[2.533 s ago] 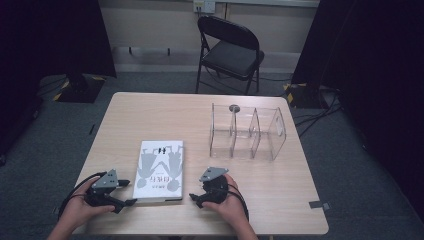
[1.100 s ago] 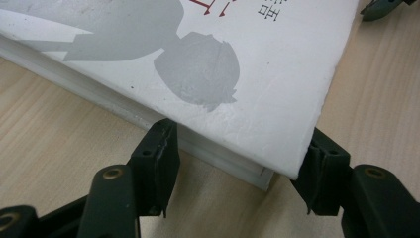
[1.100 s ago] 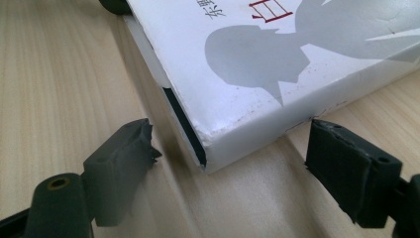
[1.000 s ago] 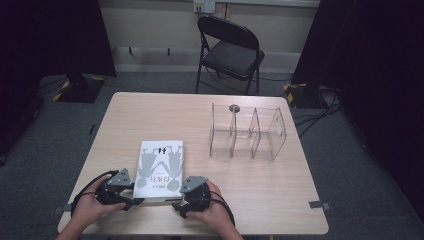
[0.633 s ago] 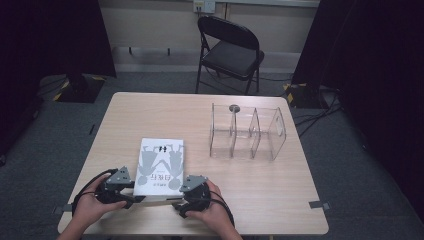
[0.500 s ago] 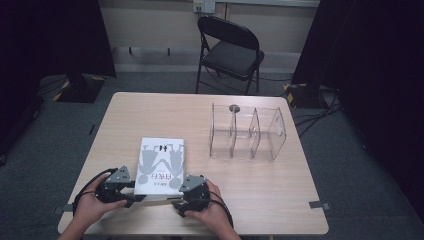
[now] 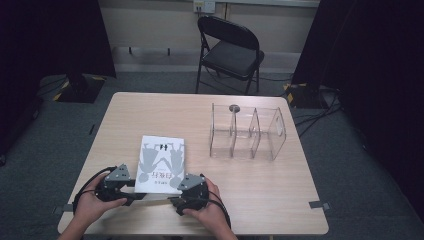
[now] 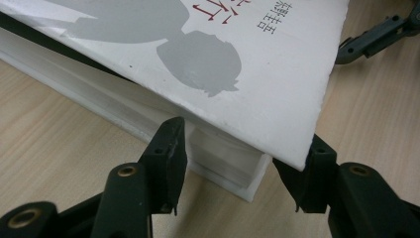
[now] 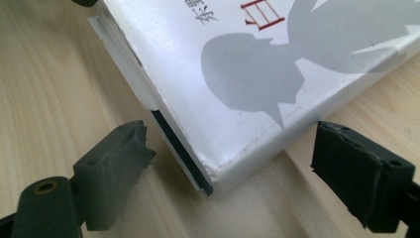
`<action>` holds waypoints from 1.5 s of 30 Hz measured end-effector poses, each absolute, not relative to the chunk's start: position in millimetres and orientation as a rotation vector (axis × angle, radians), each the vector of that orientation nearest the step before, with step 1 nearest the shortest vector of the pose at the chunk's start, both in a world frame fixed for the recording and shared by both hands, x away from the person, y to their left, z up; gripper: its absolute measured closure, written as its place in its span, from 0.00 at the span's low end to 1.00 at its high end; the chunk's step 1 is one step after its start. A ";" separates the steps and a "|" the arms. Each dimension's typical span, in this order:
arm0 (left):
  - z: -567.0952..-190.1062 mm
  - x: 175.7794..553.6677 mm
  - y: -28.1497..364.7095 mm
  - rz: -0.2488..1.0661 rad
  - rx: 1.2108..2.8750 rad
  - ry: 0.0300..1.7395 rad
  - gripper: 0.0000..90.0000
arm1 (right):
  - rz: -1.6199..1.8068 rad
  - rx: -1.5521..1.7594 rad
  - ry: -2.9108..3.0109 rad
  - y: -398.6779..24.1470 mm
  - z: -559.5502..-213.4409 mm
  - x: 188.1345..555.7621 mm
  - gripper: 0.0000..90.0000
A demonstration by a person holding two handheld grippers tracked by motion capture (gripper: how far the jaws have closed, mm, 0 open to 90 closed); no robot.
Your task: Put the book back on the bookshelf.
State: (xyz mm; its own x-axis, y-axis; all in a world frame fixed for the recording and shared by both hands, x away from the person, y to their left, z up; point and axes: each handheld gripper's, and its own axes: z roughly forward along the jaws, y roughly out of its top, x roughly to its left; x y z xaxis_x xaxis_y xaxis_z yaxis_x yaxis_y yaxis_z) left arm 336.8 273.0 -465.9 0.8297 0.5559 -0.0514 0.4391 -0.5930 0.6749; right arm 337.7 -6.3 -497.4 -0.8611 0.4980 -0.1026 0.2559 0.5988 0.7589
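Observation:
A white book (image 7: 161, 161) with grey silhouettes on its cover lies flat on the wooden table (image 7: 250, 185), near the front edge. My left gripper (image 7: 134, 195) is at the book's near left corner. In the left gripper view its jaws (image 8: 245, 144) have just been closing and press on that corner of the book (image 8: 223, 74), one on the page edge, one under the slightly lifted cover. My right gripper (image 7: 175, 199) is at the near right corner. Its jaws (image 9: 237, 139) have just been opening and stand wide on both sides of the book's corner (image 9: 257, 69), clear of it.
A clear acrylic divider rack (image 7: 247, 132) stands upright at the table's right middle, with a small dark round thing (image 7: 234, 107) at its far edge. A black folding chair (image 7: 230, 50) stands beyond the table. A jaw of the other gripper (image 8: 376, 34) shows beside the book.
Both hands have brought their grippers inward from beside the book to its near corners. Over the last second they have stayed put and the book has not shifted.

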 end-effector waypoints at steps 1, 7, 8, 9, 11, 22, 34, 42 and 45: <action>-465.6 336.8 273.2 0.219 2.301 0.720 0.52 | 1.136 0.612 2.517 -6.5 -496.4 337.4 0.15; -464.7 337.1 272.9 0.218 2.309 0.715 0.52 | 1.153 0.566 2.493 -3.1 -488.5 335.7 0.15; -464.7 336.9 272.5 0.217 2.301 0.722 0.52 | 1.153 0.568 2.488 -1.9 -488.2 335.2 0.15; -464.2 337.5 272.9 0.214 2.312 0.714 0.52 | 1.153 0.571 2.483 -1.1 -488.0 335.3 0.15; -464.5 337.3 272.4 0.210 2.302 0.721 0.52 | 1.151 0.557 2.473 1.0 -486.5 335.6 0.15; -458.5 338.1 270.9 0.210 2.300 0.727 0.52 | 1.151 0.413 2.452 29.2 -478.2 334.3 0.14; -453.4 339.3 263.6 0.232 2.302 0.750 0.52 | 1.099 0.365 2.348 46.1 -483.8 335.2 0.12; -451.3 342.1 259.4 0.242 2.314 0.726 0.53 | 1.130 0.380 2.296 42.5 -487.6 337.8 0.16; -452.1 342.8 257.6 0.231 2.317 0.726 0.53 | 1.115 0.378 2.261 43.8 -491.1 339.0 0.15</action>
